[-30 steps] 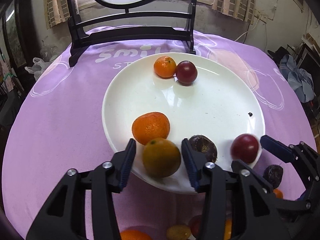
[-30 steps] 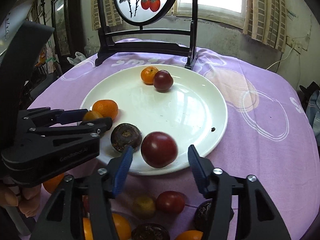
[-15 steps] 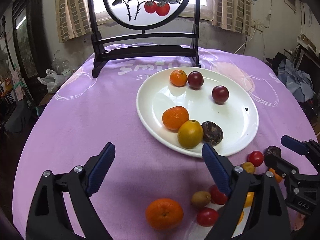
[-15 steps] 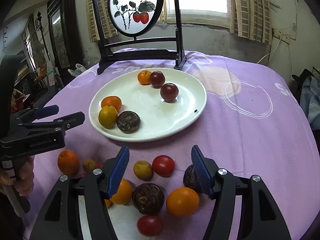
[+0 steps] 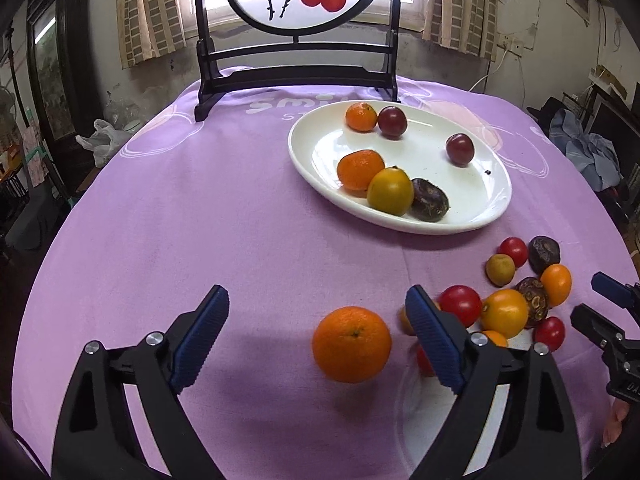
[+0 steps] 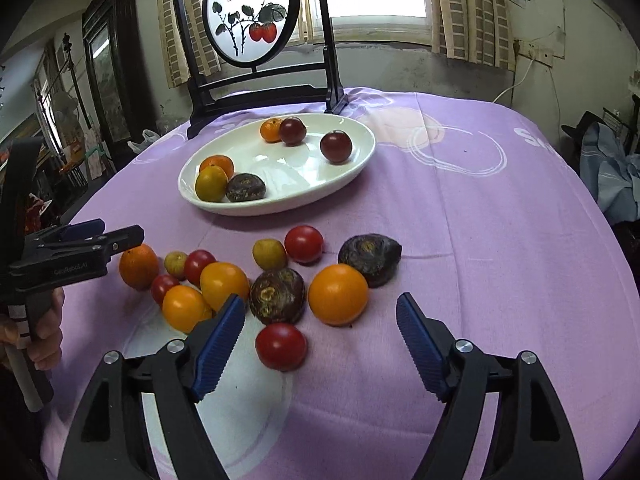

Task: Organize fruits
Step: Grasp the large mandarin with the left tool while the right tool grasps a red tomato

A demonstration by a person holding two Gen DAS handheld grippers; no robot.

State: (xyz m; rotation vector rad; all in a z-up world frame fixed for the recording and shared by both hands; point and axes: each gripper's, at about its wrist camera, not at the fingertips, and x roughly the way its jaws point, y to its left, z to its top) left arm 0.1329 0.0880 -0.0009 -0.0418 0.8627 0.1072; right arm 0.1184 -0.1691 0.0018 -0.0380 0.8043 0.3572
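Observation:
A white plate point(image 5: 472, 222) point(image 6: 304, 204) on the purple cloth holds several fruits: oranges, dark plums, a yellow-green citrus point(image 5: 390, 191) and a dark passion fruit point(image 5: 429, 205). A loose pile of fruit point(image 6: 276, 280) lies in front of it. My left gripper point(image 5: 316, 328) is open and empty, with a large orange point(image 5: 351, 344) between its fingers on the cloth. My right gripper point(image 6: 320, 340) is open and empty over a red tomato point(image 6: 281, 346), an orange point(image 6: 338, 294) and a passion fruit point(image 6: 278, 295).
A black stand with a round painted screen point(image 5: 296, 76) stands at the table's far edge behind the plate. The left gripper point(image 6: 80, 244) shows at the left of the right wrist view. Clothes lie on furniture at right point(image 5: 592, 156).
Both grippers released fruit on the plate, opened wide and pulled back toward the loose pile at the table's near side. A plum rolled to the plate's far right.

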